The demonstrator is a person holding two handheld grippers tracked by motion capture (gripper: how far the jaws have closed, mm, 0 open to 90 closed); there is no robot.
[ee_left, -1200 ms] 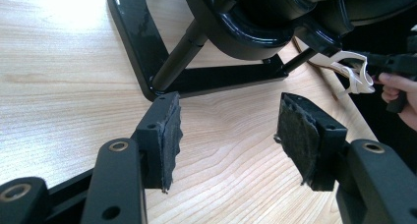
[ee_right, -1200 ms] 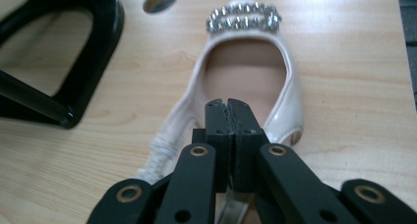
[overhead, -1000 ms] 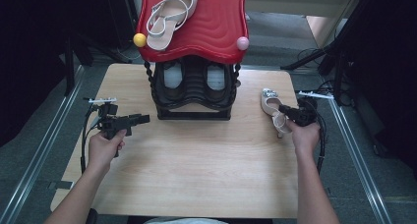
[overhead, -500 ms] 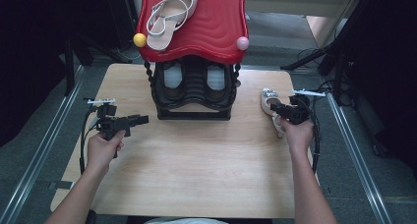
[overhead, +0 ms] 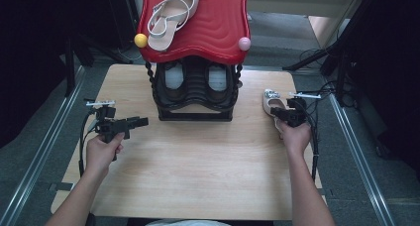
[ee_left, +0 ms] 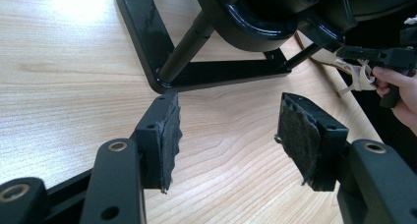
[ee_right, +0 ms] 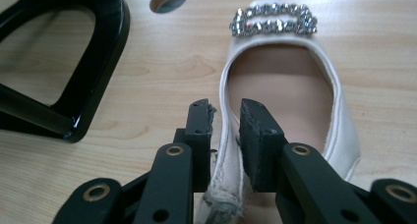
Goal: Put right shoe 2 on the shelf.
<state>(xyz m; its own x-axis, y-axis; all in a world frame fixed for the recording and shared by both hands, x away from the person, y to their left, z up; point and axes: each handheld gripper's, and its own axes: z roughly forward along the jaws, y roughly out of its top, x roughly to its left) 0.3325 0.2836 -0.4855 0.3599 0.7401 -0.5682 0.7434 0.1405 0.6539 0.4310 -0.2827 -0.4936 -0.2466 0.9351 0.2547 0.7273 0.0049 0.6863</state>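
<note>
Nearest, the right gripper (ee_right: 225, 117) straddles the side wall of the cream leather flat shoe with a rhinestone buckle (ee_right: 282, 81); its jaws have just been closing, one outside and one inside the wall, with slight gaps still showing. The shoe lies right of the black shoe rack with the red wavy top (overhead: 195, 89) on the pale wooden table (overhead: 198, 176), its long axis running away from the person, buckled toe pointing far. Left of the rack, the left gripper (ee_left: 228, 130) gapes wide, empty.
</note>
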